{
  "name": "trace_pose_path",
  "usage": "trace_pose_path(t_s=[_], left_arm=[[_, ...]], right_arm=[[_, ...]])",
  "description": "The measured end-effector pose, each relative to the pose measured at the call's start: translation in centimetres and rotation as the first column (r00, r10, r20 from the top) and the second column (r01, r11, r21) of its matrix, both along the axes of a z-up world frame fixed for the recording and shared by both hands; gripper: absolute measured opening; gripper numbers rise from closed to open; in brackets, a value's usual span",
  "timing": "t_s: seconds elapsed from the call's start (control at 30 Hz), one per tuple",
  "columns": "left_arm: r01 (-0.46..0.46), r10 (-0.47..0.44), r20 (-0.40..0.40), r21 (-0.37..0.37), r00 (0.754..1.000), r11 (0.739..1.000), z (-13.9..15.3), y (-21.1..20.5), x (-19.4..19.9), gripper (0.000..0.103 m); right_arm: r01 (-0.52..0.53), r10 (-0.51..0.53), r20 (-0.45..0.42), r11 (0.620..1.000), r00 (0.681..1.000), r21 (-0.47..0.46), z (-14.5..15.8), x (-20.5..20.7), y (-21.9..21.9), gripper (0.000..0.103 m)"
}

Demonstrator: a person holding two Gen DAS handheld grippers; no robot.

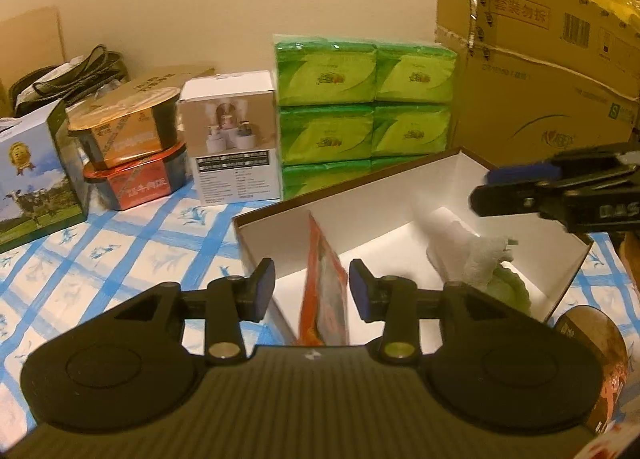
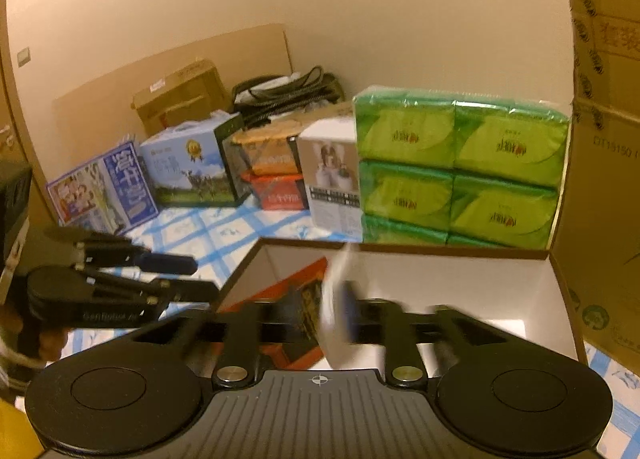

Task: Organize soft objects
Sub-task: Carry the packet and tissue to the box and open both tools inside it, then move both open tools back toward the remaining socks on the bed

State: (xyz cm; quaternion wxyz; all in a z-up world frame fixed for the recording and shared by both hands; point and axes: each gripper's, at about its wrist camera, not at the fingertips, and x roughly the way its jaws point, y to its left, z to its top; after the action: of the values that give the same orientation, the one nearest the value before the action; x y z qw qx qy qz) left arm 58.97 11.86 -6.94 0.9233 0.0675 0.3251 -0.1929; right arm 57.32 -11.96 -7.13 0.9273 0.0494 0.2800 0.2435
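An open box (image 1: 348,184) with a white lining stands on the blue-checked cloth. An orange packet (image 1: 324,291) stands on edge inside it, at its left end. My left gripper (image 1: 312,289) is open around the packet, with a gap at each pad. A crumpled white paper towel (image 1: 460,255) lies on something green (image 1: 512,291) at the box's right end. My right gripper (image 1: 484,189) hovers above the towel. In the right wrist view the right gripper (image 2: 320,309) is open over the box (image 2: 400,248), with a blurred white sheet (image 2: 334,299) by its right pad. The left gripper (image 2: 196,277) is at the left.
Green tissue packs (image 1: 360,99) are stacked behind the box. Left of them are a white carton (image 1: 230,147), two stacked food tubs (image 1: 128,155) and milk cartons (image 2: 188,163). A large cardboard box (image 1: 540,91) stands at the right. A round tin (image 1: 596,359) sits near the box's right corner.
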Motion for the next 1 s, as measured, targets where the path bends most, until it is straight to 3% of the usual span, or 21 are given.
trace_pose_path(t_s=[0.03,0.07,0.47,0.73,1.0], left_arm=[[-0.013,0.013,-0.003,0.000,1.000,1.000,0.1,0.3,-0.1,0.039],[-0.027,0.027,-0.008,-0.003,1.000,1.000,0.2,0.7,-0.3,0.039],[-0.160,0.159,-0.065,-0.009,0.985,0.987,2.0,5.4,-6.2,0.039],[-0.238,0.236,-0.092,-0.018,0.967,0.971,3.7,8.0,-13.2,0.039],[-0.256,0.254,-0.096,-0.014,0.962,0.966,4.7,7.4,-20.8,0.039]], right_arm=[[0.014,-0.014,0.010,1.000,1.000,0.005,0.2,-0.2,-0.2,0.064],[0.022,-0.022,0.020,1.000,1.000,0.013,0.3,-0.4,-0.4,0.065],[0.063,-0.055,-0.129,0.996,0.990,0.058,0.6,-5.7,-5.2,0.065],[0.100,-0.083,-0.138,0.988,0.987,0.121,2.7,-12.4,-9.0,0.065],[0.122,-0.105,-0.145,0.985,0.984,0.118,3.6,-19.1,-10.6,0.065]])
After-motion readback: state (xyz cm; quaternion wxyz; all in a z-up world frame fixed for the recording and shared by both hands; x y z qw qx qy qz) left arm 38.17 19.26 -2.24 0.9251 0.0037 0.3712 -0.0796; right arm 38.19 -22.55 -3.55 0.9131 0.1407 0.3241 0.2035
